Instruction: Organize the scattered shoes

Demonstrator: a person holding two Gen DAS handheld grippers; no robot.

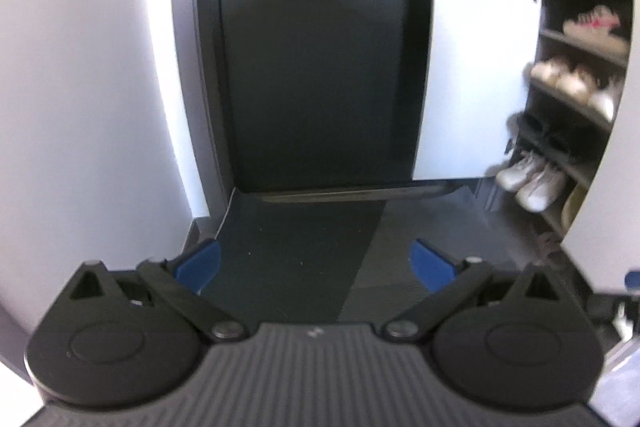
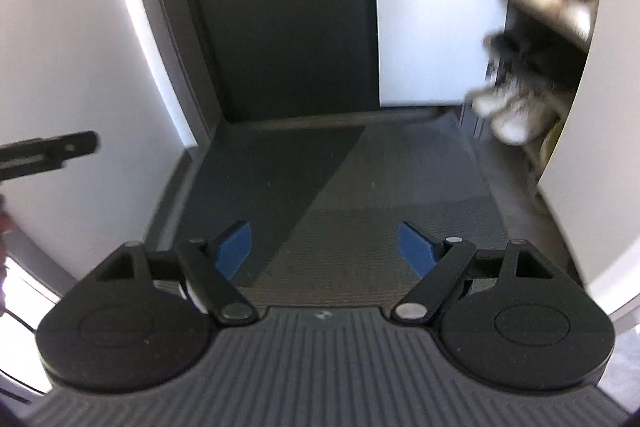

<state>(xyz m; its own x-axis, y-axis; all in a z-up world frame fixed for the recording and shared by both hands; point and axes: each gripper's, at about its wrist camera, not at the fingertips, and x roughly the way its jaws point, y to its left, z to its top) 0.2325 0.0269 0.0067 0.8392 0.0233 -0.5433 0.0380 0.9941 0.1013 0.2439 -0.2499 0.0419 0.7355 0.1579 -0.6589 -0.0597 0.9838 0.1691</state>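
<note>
My left gripper [image 1: 316,265] is open over the dark doormat [image 1: 304,251], nothing between its blue pads. My right gripper [image 2: 326,247] is also open above the same mat [image 2: 340,187], empty. At the right stands an open shoe cabinet [image 1: 580,47] with several shelves. A pair of white sneakers [image 1: 532,179] pokes out from a low shelf, dark shoes [image 1: 540,131] sit above them, beige shoes [image 1: 568,79] higher, and a white-and-pink pair [image 1: 592,23] near the top. In the right wrist view the white sneakers [image 2: 504,107] are blurred. No shoe lies on the mat in view.
A dark door [image 1: 320,47] fills the far side, with a white wall [image 1: 80,87] on the left. The cabinet's white door [image 1: 476,67] swings open in front of the dark door. Part of the left gripper tool [image 2: 48,151] shows at the left edge.
</note>
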